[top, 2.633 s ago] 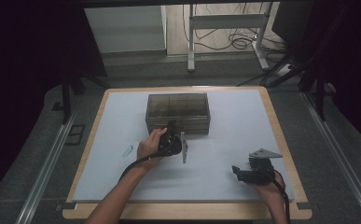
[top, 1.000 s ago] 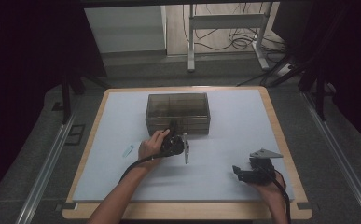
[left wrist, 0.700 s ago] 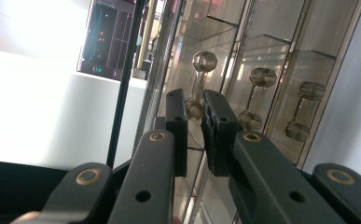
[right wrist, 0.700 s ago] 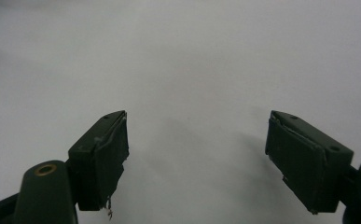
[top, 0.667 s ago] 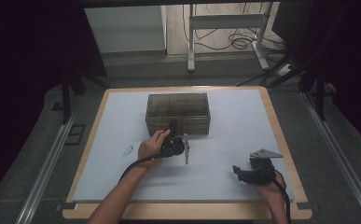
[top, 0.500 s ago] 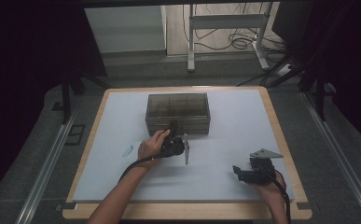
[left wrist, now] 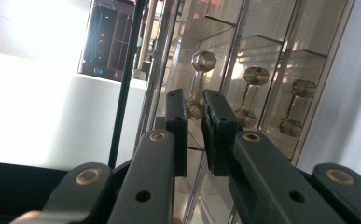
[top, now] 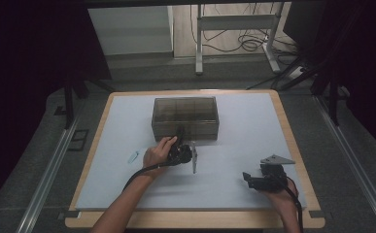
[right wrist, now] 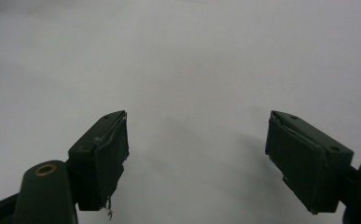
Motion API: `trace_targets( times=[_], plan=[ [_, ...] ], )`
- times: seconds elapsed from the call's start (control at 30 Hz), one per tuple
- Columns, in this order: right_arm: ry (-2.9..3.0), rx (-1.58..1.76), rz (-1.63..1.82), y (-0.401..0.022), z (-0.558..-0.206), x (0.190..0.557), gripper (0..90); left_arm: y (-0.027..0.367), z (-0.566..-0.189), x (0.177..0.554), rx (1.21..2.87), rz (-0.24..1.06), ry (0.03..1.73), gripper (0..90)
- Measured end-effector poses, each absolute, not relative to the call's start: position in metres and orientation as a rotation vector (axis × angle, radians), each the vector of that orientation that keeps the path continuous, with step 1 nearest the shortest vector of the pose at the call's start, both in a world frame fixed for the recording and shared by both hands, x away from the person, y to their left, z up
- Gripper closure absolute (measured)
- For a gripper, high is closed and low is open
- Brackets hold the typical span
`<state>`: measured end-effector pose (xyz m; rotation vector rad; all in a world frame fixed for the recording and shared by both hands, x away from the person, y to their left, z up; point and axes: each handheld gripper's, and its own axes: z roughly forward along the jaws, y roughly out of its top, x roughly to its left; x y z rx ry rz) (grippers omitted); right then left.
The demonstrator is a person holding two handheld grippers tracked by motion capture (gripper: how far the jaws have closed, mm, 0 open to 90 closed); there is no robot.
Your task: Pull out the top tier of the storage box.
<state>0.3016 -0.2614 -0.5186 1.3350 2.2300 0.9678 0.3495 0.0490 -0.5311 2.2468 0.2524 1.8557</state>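
Left claw [left wrist: 194,122] pressed together at the front wall of the smoked clear box [top: 184,116], on the box's near side. Right claw [right wrist: 197,158] spread, empty, well apart from the box.

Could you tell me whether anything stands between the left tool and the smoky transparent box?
Nothing visible does. The left tool is right at the front wall of the transparent box, its jaws nearly together against the edge; whether they pinch it I cannot tell.
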Motion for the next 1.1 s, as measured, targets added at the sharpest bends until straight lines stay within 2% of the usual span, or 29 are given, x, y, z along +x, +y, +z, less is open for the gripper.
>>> trace_targets(
  times=[0.77,1.0,1.1],
  plan=[
    [2.232,1.332,0.969,-0.26,-0.518,0.301,20.6,0.049,-0.53,0.342,2.248,1.838,0.247,81.3],
    [2.232,1.331,0.969,-0.26,-0.518,0.301,20.6,0.046,-0.525,0.335,2.236,1.782,0.222,69.8],
    [2.234,1.328,0.967,-0.26,-0.518,0.301,20.6,0.044,-0.523,0.333,2.245,1.737,0.207,61.4]
  ],
)
